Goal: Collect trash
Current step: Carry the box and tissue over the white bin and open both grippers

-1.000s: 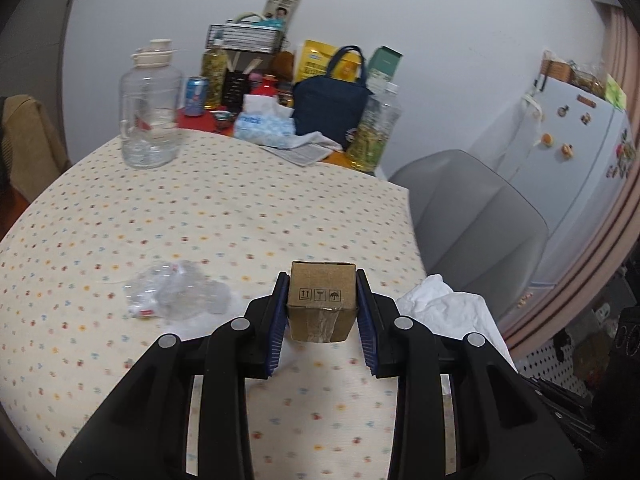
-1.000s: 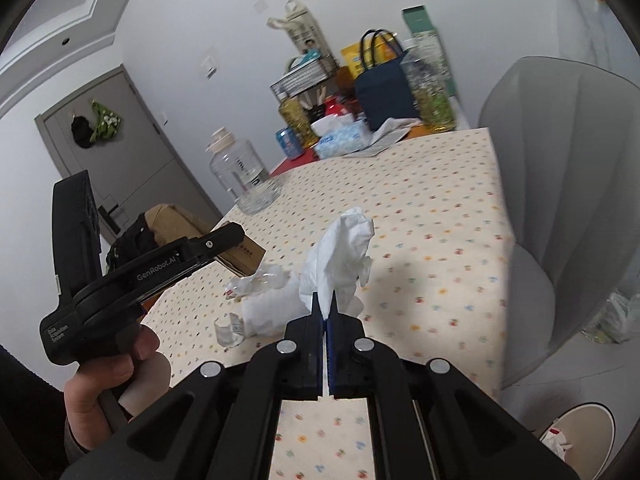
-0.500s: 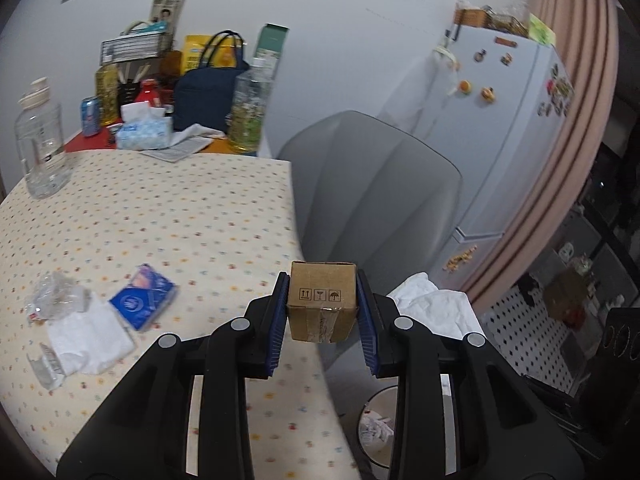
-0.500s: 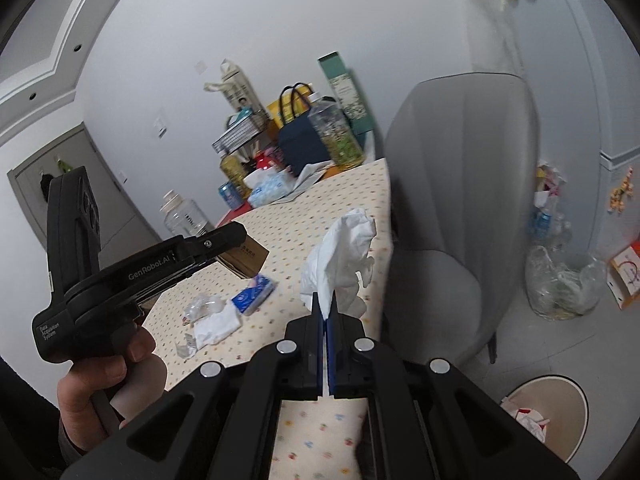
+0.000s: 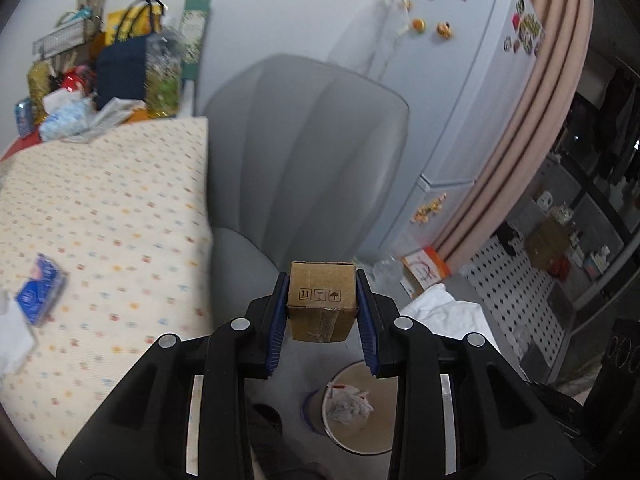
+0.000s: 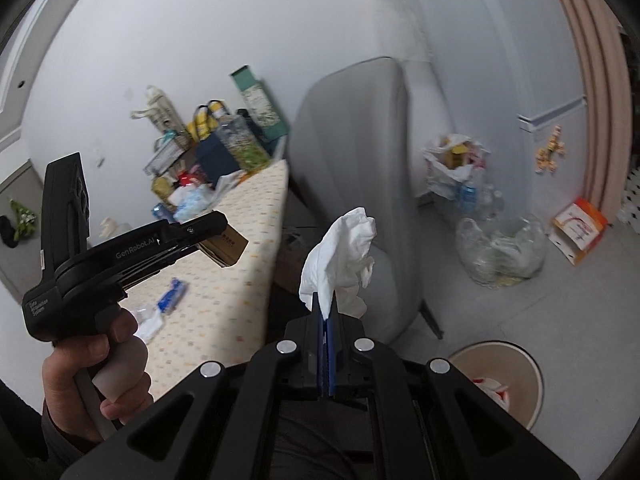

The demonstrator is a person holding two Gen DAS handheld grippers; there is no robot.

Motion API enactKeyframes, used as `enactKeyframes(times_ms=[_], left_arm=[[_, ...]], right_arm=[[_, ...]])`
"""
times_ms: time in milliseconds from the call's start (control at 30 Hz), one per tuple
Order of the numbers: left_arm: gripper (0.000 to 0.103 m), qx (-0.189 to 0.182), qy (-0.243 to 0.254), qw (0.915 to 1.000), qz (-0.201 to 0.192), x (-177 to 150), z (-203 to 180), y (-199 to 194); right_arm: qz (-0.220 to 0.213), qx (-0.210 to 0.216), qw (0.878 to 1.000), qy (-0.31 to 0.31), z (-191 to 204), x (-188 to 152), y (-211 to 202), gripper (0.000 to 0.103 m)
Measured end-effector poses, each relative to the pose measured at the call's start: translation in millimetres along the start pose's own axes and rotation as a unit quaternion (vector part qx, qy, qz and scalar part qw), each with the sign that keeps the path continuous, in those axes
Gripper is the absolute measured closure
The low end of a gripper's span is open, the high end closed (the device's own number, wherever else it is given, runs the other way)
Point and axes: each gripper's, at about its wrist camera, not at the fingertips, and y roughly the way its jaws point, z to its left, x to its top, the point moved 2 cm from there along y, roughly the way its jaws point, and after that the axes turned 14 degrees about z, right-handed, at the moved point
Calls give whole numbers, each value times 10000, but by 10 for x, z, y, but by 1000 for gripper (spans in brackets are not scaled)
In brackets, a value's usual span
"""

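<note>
My left gripper (image 5: pixel 322 300) is shut on a small cardboard box (image 5: pixel 322 300) and holds it in the air past the table's right edge, above the floor. Below it stands a beige trash bin (image 5: pixel 354 412) with crumpled paper inside. My right gripper (image 6: pixel 326 312) is shut on a crumpled white tissue (image 6: pixel 340 256), which stands up from the closed jaws. The tissue also shows in the left wrist view (image 5: pixel 448 312). The bin (image 6: pixel 500 380) sits at the lower right of the right wrist view. The left gripper with the box (image 6: pixel 224 246) shows there too.
A grey chair (image 5: pixel 304 160) stands beside the dotted tablecloth table (image 5: pixel 100 220). A blue packet (image 5: pixel 40 290) and white tissue (image 5: pixel 12 340) lie on the table. Bags and bottles crowd its far end (image 5: pixel 120 60). A fridge (image 5: pixel 460 100) and clear plastic bags (image 6: pixel 500 248) stand beyond.
Both grippers have swung right, off the table toward the chair and floor, still holding the box and the tissue. The trash bin has come further into view below.
</note>
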Motion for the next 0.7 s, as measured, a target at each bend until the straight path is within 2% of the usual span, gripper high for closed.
enactKeyframes(times_ms=[200,433,533,700], left_arm=[[71,-130,190,9990,381,-72,-308,475],[71,-205,415,9955,831,-197,-652,978],[71,-179,457,9939,992,-280,-753,1173],[71,-75,427,9902,1327,-409,-841,1520]], right_arm=[[166,-332,9986,373,-481,-149,54,101],[466,-562,9938,835,-950,-326,308,100],[623,-582,9911,1018,-1124,-417,458,100],[905,-375,9862,1332,-1376,-572,695,100]])
